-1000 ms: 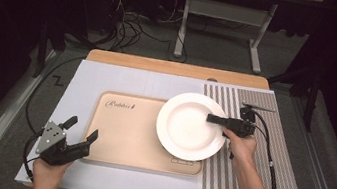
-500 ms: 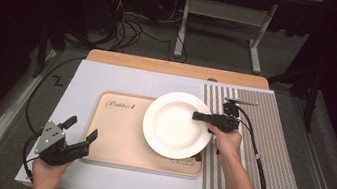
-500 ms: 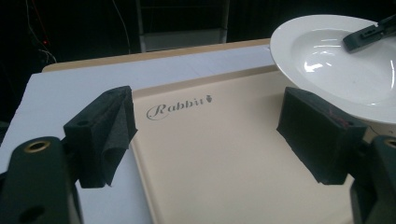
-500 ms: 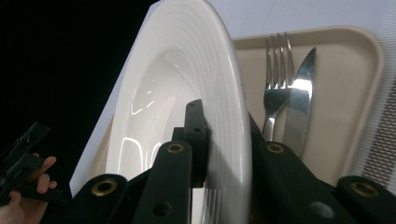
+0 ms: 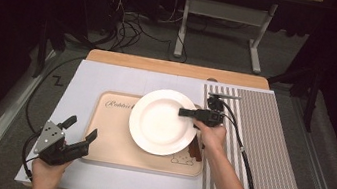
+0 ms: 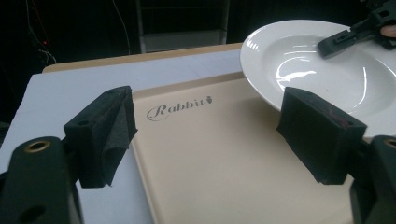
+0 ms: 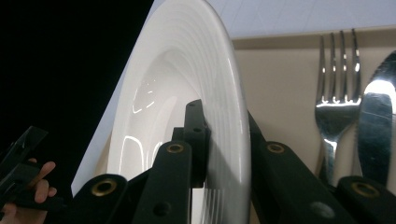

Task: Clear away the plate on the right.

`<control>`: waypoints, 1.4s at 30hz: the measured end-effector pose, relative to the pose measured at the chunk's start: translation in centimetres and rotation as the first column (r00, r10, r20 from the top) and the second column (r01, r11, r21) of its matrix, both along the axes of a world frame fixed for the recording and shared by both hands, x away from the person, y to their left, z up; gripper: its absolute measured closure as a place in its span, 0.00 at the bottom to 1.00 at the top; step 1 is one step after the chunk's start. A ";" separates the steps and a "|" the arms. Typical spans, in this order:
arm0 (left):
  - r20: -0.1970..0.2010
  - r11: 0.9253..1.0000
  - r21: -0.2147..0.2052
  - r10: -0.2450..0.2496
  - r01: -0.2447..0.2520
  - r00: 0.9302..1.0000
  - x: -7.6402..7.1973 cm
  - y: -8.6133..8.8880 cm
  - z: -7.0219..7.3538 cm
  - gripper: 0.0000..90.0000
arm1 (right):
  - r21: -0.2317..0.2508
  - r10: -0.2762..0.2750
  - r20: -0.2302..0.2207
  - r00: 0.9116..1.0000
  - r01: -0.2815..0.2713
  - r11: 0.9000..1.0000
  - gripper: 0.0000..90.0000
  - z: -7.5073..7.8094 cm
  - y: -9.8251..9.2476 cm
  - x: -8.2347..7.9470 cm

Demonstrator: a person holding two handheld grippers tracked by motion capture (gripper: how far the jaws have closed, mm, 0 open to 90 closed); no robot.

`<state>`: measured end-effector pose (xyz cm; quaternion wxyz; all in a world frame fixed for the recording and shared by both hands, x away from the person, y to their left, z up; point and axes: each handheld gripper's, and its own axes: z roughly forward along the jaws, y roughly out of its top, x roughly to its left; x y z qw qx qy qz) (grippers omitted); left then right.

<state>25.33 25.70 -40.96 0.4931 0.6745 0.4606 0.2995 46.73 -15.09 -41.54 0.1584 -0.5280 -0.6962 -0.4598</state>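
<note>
My right gripper (image 5: 189, 113) is shut on the right rim of a white plate (image 5: 159, 123), held over a beige tray (image 5: 109, 141) printed "Rabbit". In the right gripper view the jaws (image 7: 224, 140) pinch the plate's rim (image 7: 187, 93), one inside the bowl and one behind it. A fork (image 7: 334, 93) and a knife (image 7: 378, 116) lie on the tray (image 7: 280, 93) beyond the plate. My left gripper (image 5: 82, 127) rests open at the tray's front left corner. In the left gripper view its jaws (image 6: 210, 135) stand wide apart with nothing between them, facing the plate (image 6: 303, 60).
A grey striped mat (image 5: 268, 155) lies right of the tray on a white board (image 5: 82, 81). The right gripper's cable (image 5: 243, 156) trails across the mat. A wooden table edge (image 5: 175, 68) runs at the back, with a metal stand (image 5: 224, 12) on the floor beyond.
My right gripper has carried the plate leftward, from the tray's right edge by the striped mat to over the tray's middle right. The left gripper has stayed put.
</note>
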 end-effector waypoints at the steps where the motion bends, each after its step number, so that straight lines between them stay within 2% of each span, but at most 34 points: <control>1: 0.001 1.000 0.001 0.000 0.000 1.000 0.0 0.0 0.0 0.22 | 0.000 0.002 -0.003 1.000 -0.002 1.000 0.91 -0.1 0.2 0.1; 9: 0.003 1.000 -0.001 0.000 0.000 1.000 0.0 0.0 0.0 0.22 | -0.025 0.014 -0.015 1.000 -0.014 1.000 0.91 -0.7 1.9 0.4; 25: 0.004 1.000 -0.002 0.003 -0.003 1.000 -0.1 0.1 0.1 0.23 | -0.032 0.011 -0.046 0.999 -0.013 0.999 0.91 -2.2 4.0 0.7; 29: 0.005 1.000 -0.003 0.006 -0.006 1.000 -0.1 0.1 0.1 0.23 | -0.056 0.010 -0.042 0.999 -0.012 0.998 0.92 -2.3 4.4 0.7; 34: 0.000 1.000 -0.001 0.005 -0.005 1.000 -0.1 0.1 0.1 0.23 | -0.119 0.025 -0.027 0.999 -0.028 0.993 0.93 -2.4 4.8 0.7; 42: -0.002 1.000 -0.002 0.010 -0.010 1.000 -0.1 0.0 0.0 0.23 | -0.118 0.025 -0.038 0.999 -0.029 0.993 0.93 -2.5 4.9 0.8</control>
